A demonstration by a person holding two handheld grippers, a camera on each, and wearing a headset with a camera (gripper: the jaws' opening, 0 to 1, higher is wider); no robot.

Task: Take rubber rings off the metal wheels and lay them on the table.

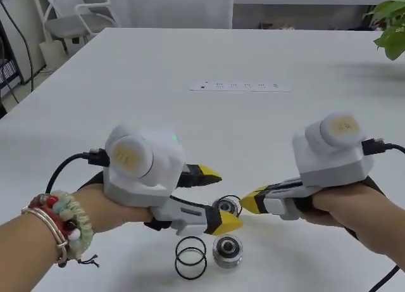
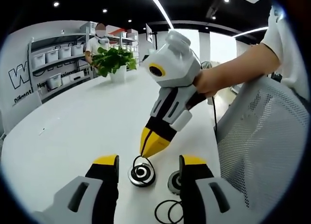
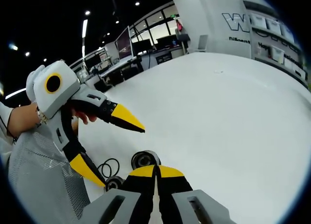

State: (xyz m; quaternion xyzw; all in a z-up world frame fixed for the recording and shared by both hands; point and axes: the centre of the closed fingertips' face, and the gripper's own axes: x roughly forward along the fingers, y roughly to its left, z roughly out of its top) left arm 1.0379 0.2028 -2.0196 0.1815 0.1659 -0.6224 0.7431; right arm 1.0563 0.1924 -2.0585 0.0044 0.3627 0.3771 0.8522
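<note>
Wheels, two of them, sit on the white table [image 1: 126,83], close to the person. The far wheel [image 1: 226,207] lies between the yellow-tipped jaws of the left gripper [image 1: 221,199]. Those jaws are spread wide, one on either side and clear of the wheel, holding nothing. The right gripper [image 1: 249,202] comes in from the other side with its jaws pressed together and its tip just at the wheel's rim. In the left gripper view a thin black loop of the rubber ring [image 2: 135,161] rises off that wheel to the right gripper's tip. The ring looks pinched there and partly lifted, the rest of it on the wheel. The near wheel [image 1: 228,249] stands just beside the first, toward the person, shiny metal face up. Two loose rings [image 1: 191,258] lie flat on the table, overlapping each other, just beside the near wheel's left side. A power strip [image 1: 240,86] lies farther out on the table, well apart. Beaded bracelets [image 1: 60,219] show on the left wrist.
</note>
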